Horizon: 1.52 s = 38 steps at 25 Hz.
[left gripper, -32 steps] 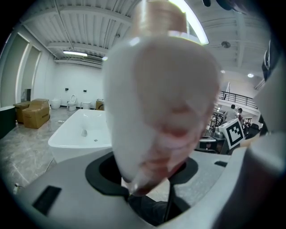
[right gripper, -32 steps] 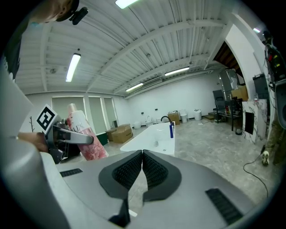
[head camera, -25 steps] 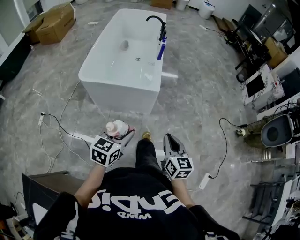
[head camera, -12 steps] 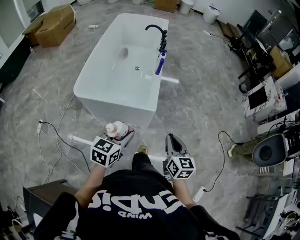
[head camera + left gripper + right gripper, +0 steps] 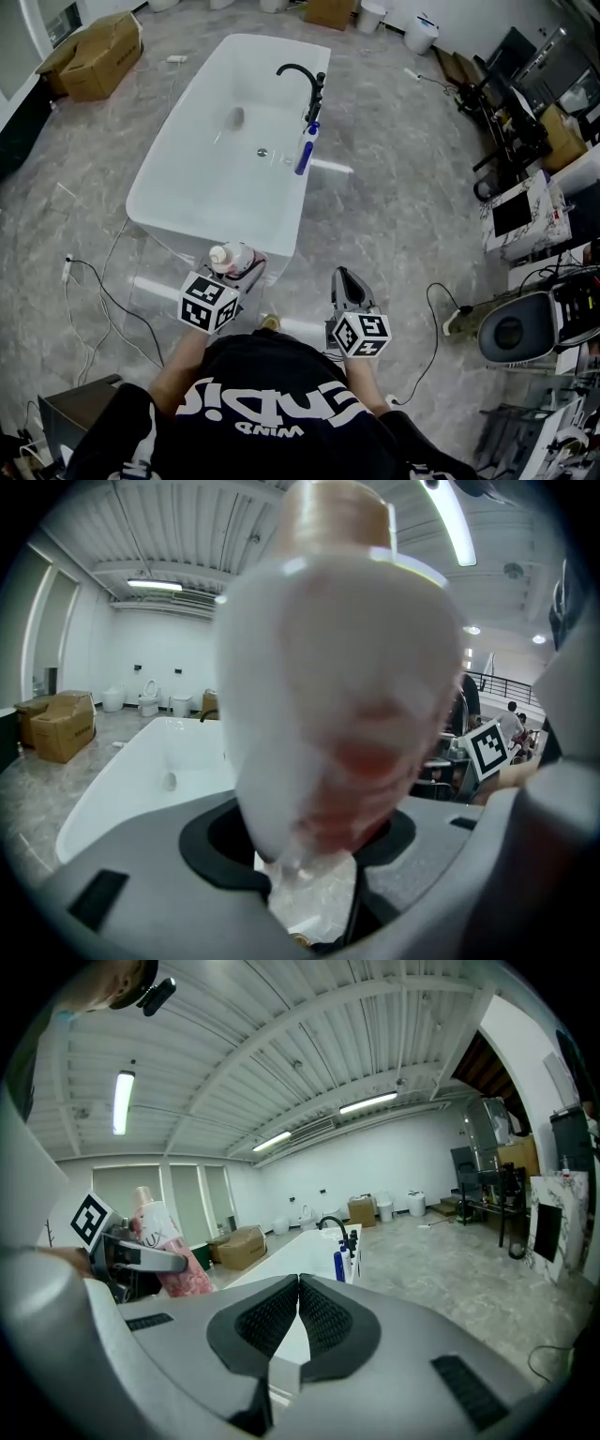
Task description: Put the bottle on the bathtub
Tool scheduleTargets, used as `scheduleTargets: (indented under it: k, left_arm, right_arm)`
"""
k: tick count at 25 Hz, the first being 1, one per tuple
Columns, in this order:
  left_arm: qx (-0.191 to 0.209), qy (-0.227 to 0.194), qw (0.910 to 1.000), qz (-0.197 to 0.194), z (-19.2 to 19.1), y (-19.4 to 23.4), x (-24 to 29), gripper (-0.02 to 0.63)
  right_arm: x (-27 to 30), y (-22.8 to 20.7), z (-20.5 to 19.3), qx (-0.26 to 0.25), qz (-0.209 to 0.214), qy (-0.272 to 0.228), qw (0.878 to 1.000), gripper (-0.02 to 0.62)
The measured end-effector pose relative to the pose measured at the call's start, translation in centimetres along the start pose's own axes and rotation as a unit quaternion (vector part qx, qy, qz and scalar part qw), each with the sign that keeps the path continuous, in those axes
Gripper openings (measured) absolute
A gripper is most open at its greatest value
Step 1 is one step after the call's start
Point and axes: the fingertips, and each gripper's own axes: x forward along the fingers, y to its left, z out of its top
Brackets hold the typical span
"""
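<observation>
Head view: left tool (image 5: pixel 246 273) clamped on bottle (image 5: pixel 232 255); right tool (image 5: pixel 344 277) pressed together, empty; tub (image 5: pixel 184 161) at twelve o'clock from bottle, apart.

Wears a black short-sleeved T-shirt (image 5: pixel 281 448) with big white lettering (image 5: pixel 272 405) across it. Carries grey-shelled left tongs (image 5: pixel 242 265) and right tongs (image 5: pixel 340 276), each topped by a white cube (image 5: pixel 208 302) printed with black square markers. Lined inside with black ribbed pads (image 5: pixel 317 1314).
</observation>
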Motion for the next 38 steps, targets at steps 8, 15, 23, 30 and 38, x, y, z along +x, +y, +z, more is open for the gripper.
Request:
scheduleTargets:
  k: [8, 15, 23, 30, 38]
  left_arm:
    - [0.012, -0.001, 0.9999, 0.001, 3.0, 1.6, 3.8, 0.238]
    - [0.013, 0.008, 0.9999, -0.003, 4.5, 4.4, 5.4, 0.238]
    - [0.037, 0.012, 0.9989, -0.028, 6.7, 6.1, 8.2, 0.238]
    - [0.041, 0.02, 0.9984, -0.034, 7.1, 7.2, 10.2, 0.238]
    - [0.041, 0.037, 0.9978, -0.038, 6.7, 8.5, 12.2, 0.238]
  right_arm:
    - [3.9, -2.8, 1.7, 0.004, 0.005, 0.004, 1.0, 0.026]
    - [7.6, -2.5, 3.0, 0.01, 0.008, 0.003, 1.0, 0.026]
    - [10.9, -3.8, 4.5, 0.022, -0.013, -0.006, 1.0, 0.026]
    - [12.7, -4.4, 4.7, 0.024, -0.011, -0.002, 1.0, 0.026]
    - [14.8, -4.9, 4.6, 0.031, -0.014, 0.007, 0.999, 0.026]
